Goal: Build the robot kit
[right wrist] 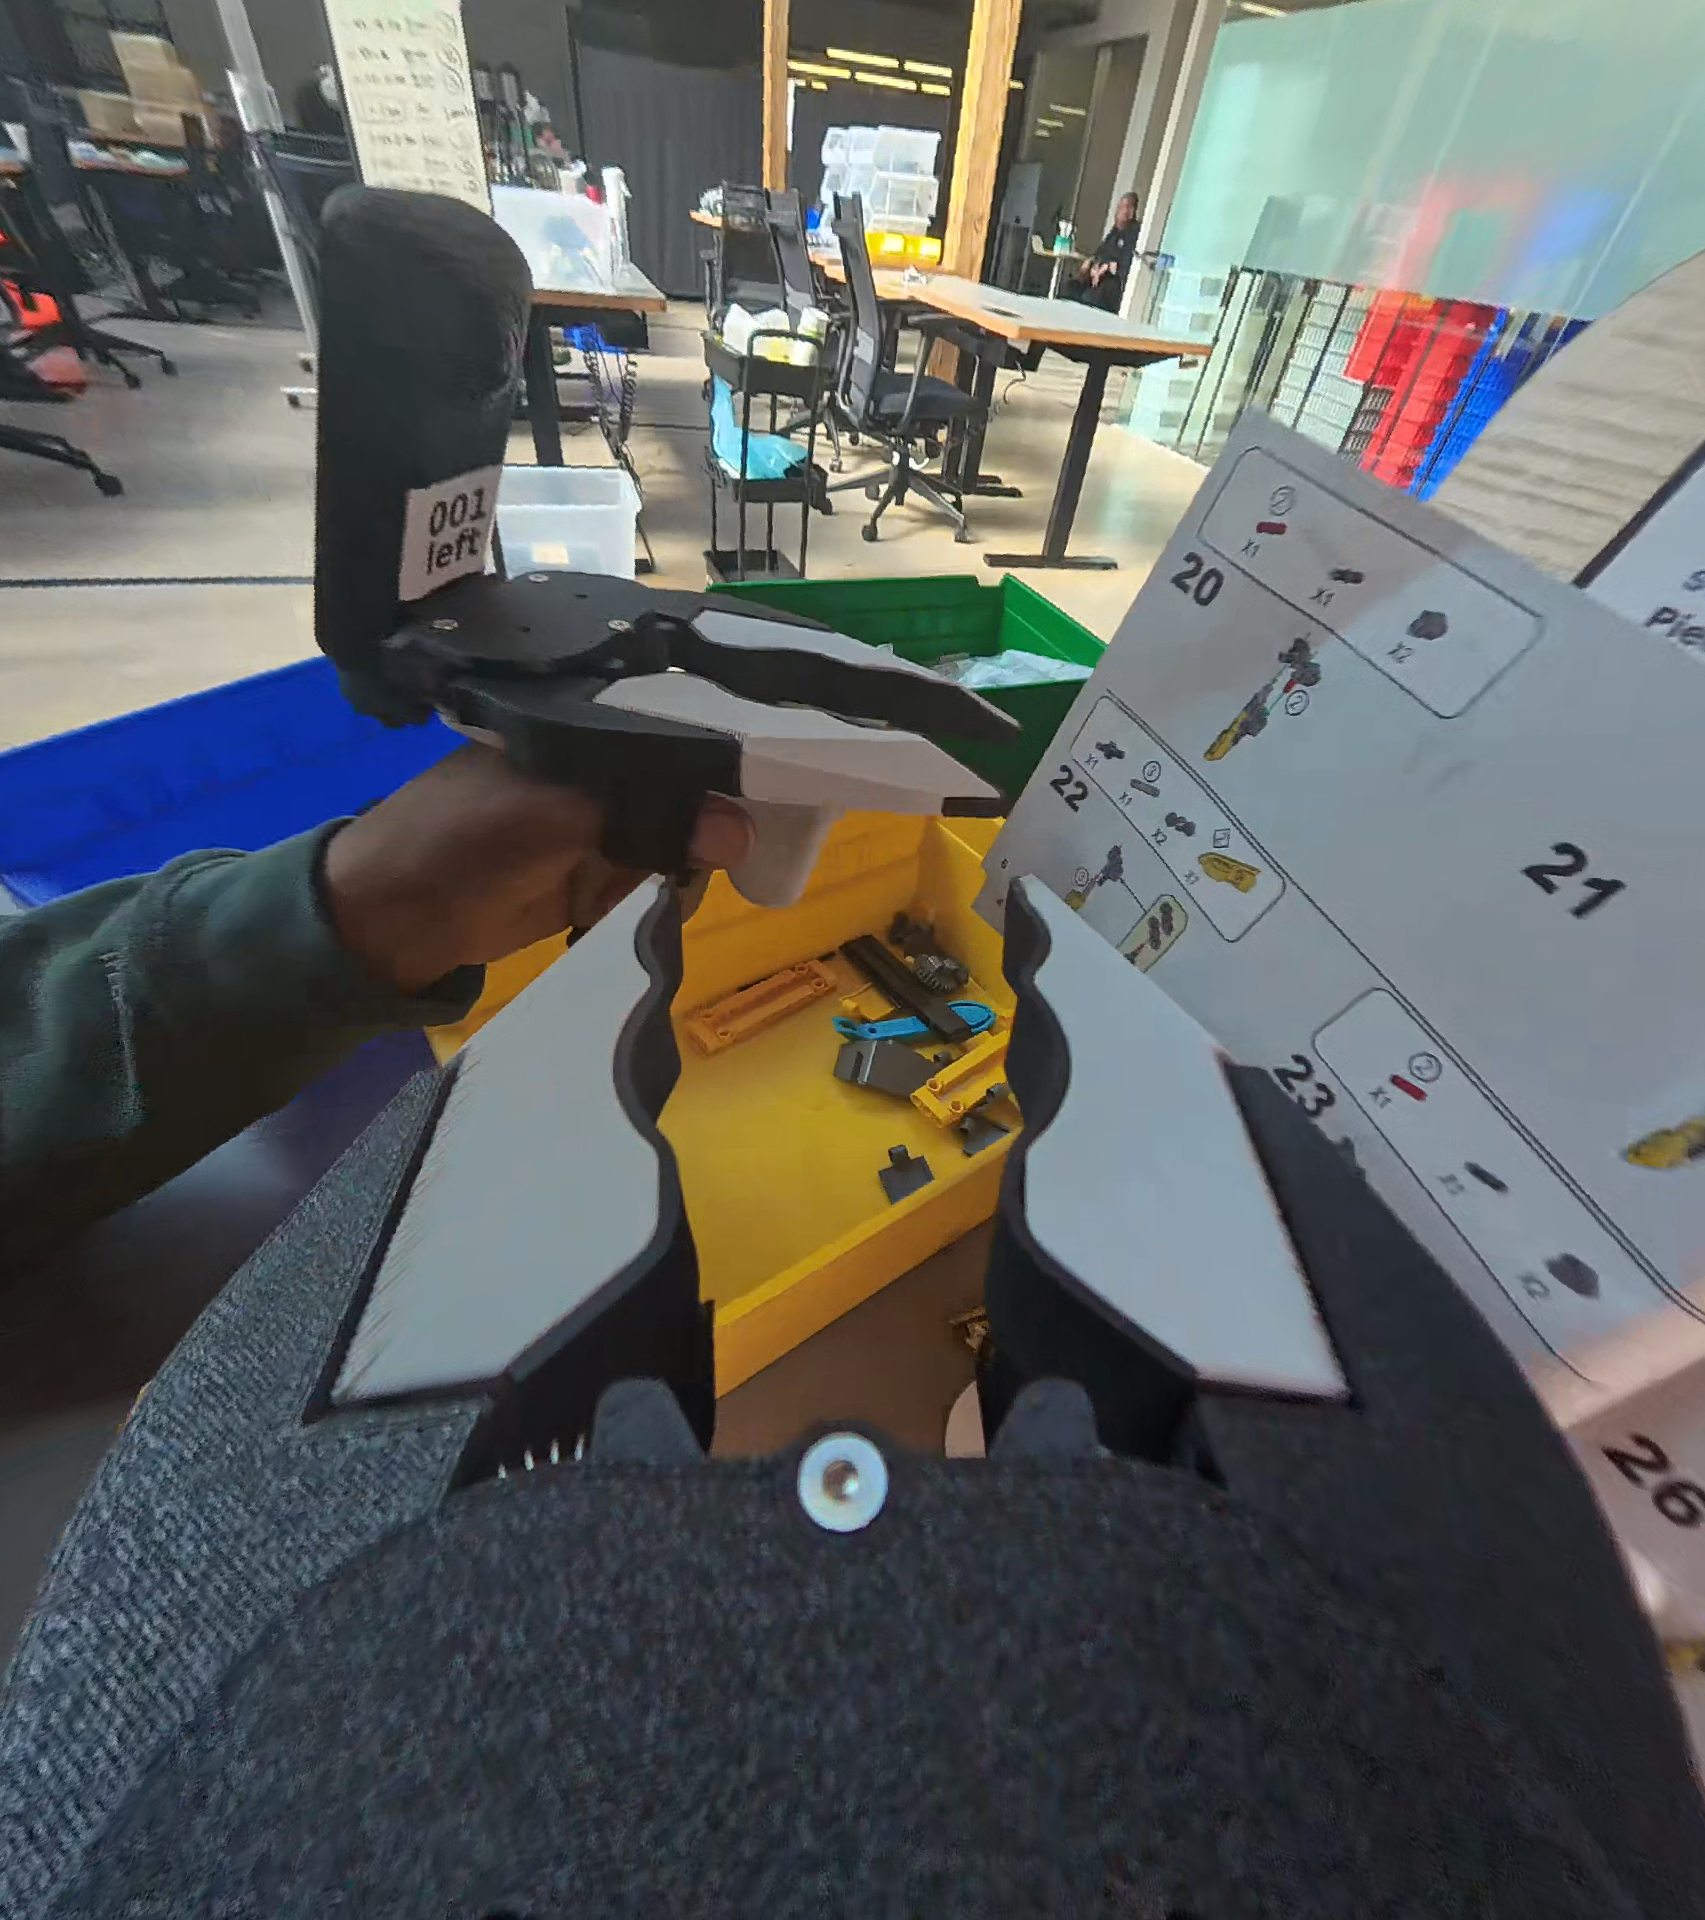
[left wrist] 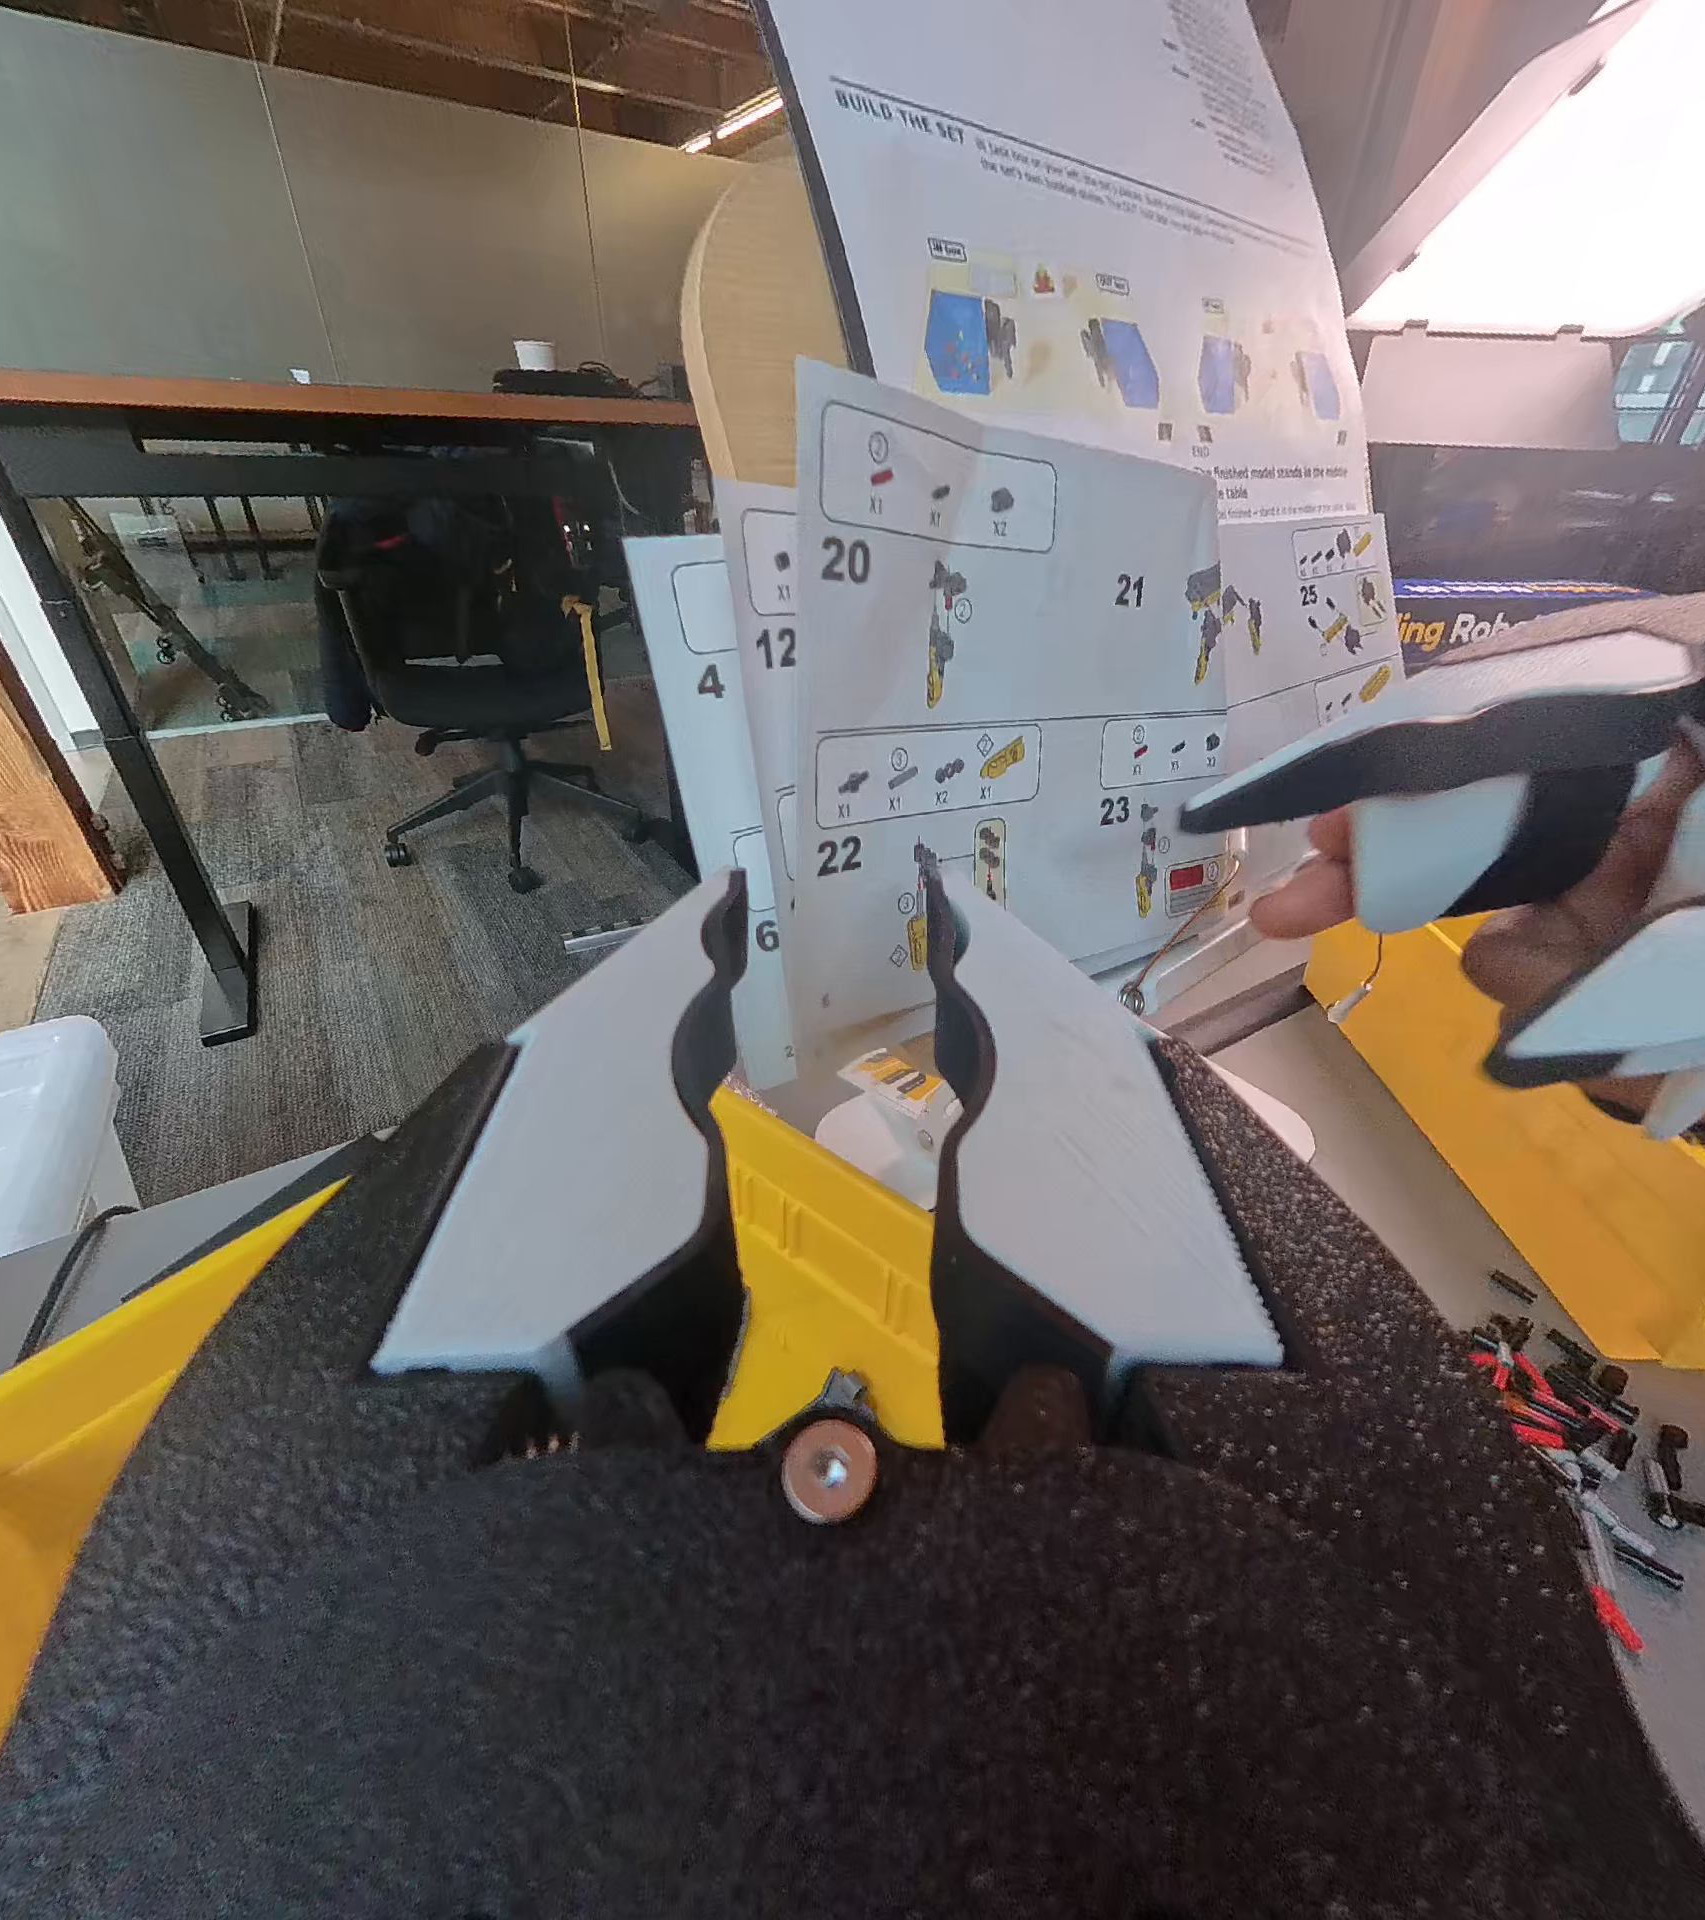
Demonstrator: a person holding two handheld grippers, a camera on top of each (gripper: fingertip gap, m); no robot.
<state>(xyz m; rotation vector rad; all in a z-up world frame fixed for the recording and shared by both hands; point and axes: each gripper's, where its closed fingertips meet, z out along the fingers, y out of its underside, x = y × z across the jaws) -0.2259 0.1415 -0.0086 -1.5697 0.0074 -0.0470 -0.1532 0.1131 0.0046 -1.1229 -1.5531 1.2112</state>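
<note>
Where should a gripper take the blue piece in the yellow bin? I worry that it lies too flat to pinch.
Probably at the free loop end of the blue piece, coming from above. It lies flat on the yellow bin floor, its other end against the black strip, so jaws across the narrow width look best.

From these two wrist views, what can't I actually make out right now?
- Yellow bin: near corner hidden behind the right gripper in the right wrist view.
- Instruction sheet: bottom edge covered by the left gripper in the left wrist view; right part motion-blurred in the right wrist view.
- Small loose parts: cut off by the left wrist view's right edge, too small to identify.
</note>
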